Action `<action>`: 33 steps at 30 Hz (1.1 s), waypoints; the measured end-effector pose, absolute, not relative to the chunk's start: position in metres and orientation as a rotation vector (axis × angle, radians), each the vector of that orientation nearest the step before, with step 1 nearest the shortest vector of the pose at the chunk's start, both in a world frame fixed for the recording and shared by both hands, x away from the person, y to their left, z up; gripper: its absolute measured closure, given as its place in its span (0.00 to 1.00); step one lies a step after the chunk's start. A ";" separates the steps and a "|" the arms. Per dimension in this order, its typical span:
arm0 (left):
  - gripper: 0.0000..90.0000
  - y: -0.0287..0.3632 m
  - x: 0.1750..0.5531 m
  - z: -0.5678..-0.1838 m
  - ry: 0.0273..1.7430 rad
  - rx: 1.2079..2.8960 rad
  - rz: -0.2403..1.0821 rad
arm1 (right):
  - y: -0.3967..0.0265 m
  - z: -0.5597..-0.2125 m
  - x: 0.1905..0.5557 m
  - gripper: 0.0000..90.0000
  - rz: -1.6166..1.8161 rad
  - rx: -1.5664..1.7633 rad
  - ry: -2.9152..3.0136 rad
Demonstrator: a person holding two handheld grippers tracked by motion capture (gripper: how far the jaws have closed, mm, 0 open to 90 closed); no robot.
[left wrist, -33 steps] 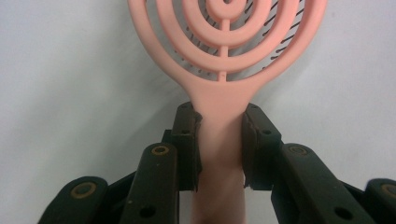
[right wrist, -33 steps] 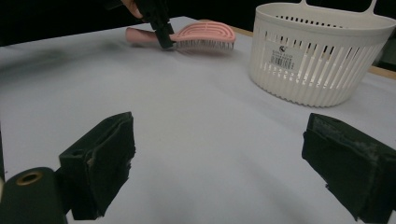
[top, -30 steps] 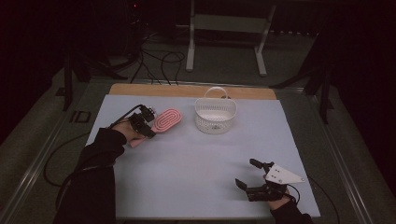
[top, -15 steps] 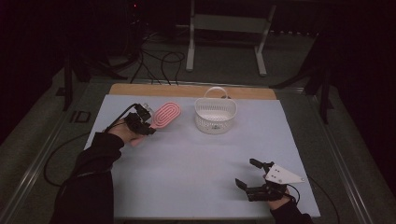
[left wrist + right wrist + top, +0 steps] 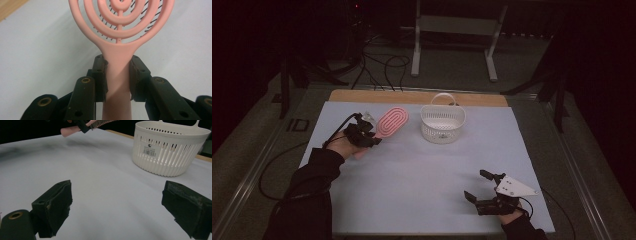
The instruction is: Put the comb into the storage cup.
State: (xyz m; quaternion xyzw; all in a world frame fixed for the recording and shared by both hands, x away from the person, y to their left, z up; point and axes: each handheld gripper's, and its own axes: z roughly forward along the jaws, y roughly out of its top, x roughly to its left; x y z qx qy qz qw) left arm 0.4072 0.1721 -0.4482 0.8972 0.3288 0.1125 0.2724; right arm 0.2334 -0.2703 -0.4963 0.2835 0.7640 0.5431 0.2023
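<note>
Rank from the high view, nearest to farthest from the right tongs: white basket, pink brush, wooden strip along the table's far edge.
From the right tongs, at the table's near right:
1. White basket, far centre, standing on the sheet.
2. Pink brush, far left, held by its handle in the left tongs.
3. Wooden strip, along the far edge, behind the basket.

A white basket [image 5: 442, 123] with slits in its wall and a thin handle sits on the far side of the table. It has a small sticker on its side. The table [image 5: 422, 185] is covered with a pale sheet, and a strip of wood [image 5: 412, 96] shows along the far edge. Behind the table, black cables [image 5: 379, 67] lie curled on the dark floor. A grey metal stand [image 5: 454, 25] is back there too, maybe the legs of a frame.
</note>
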 end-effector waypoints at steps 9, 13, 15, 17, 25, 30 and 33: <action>0.79 0.168 0.387 -0.444 0.841 2.365 0.306 | -0.269 -0.496 0.233 0.10 1.517 0.792 2.131; 0.79 0.162 0.377 -0.443 0.827 2.351 0.311 | -0.269 -0.496 0.234 0.10 1.517 0.793 2.131; 0.79 0.159 0.373 -0.443 0.815 2.341 0.314 | -0.269 -0.496 0.234 0.10 1.516 0.793 2.131; 0.79 0.156 0.368 -0.444 0.809 2.333 0.302 | -0.269 -0.496 0.234 0.10 1.515 0.793 2.132; 0.79 0.148 0.349 -0.444 0.785 2.286 0.327 | -0.269 -0.496 0.234 0.10 1.516 0.794 2.133; 0.79 0.144 0.335 -0.445 0.774 2.269 0.347 | -0.268 -0.496 0.234 0.10 1.515 0.795 2.134; 0.79 0.143 0.329 -0.445 0.771 2.249 0.354 | -0.268 -0.496 0.234 0.10 1.515 0.798 2.135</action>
